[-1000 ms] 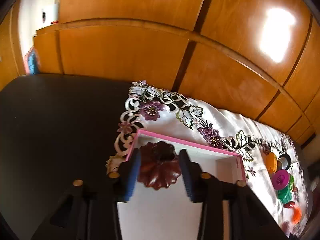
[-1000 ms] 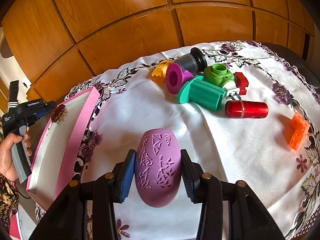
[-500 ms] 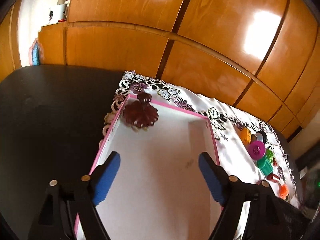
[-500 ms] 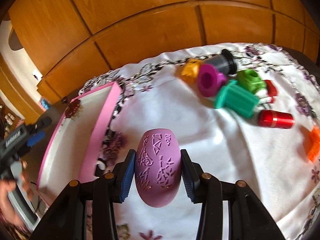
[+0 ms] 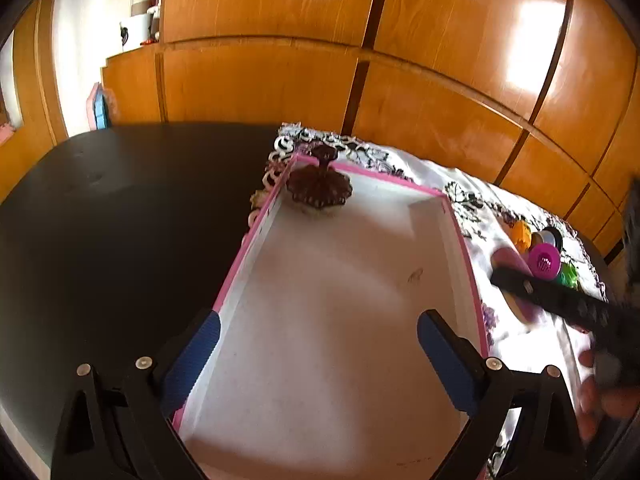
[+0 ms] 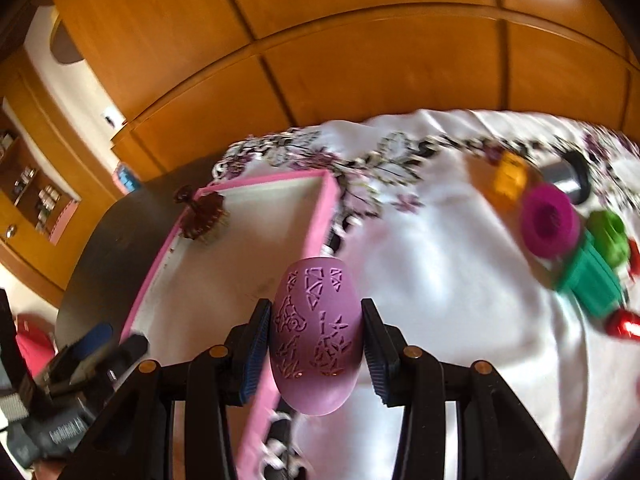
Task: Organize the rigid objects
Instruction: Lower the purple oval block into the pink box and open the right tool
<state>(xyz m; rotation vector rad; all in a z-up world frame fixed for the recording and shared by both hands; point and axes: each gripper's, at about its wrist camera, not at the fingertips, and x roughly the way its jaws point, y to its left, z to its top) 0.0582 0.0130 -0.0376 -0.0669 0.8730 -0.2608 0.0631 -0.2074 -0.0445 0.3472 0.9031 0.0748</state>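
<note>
Over the pink-rimmed tray, in the left wrist view, the left claw has its blue pads spread wide and still opening, nothing between them. A dark brown flower-shaped piece sits in the tray's far left corner, its stem leaning over the far rim. The tray lies at the left edge of the embroidered cloth on the dark counter.

From the right wrist view, the right claw is clamped on a purple egg-shaped piece, its long axis running forward along the fingers, rounded tip toward the tray's right wall. Orange, magenta, green and red pieces cluster near the cloth's right edge.
</note>
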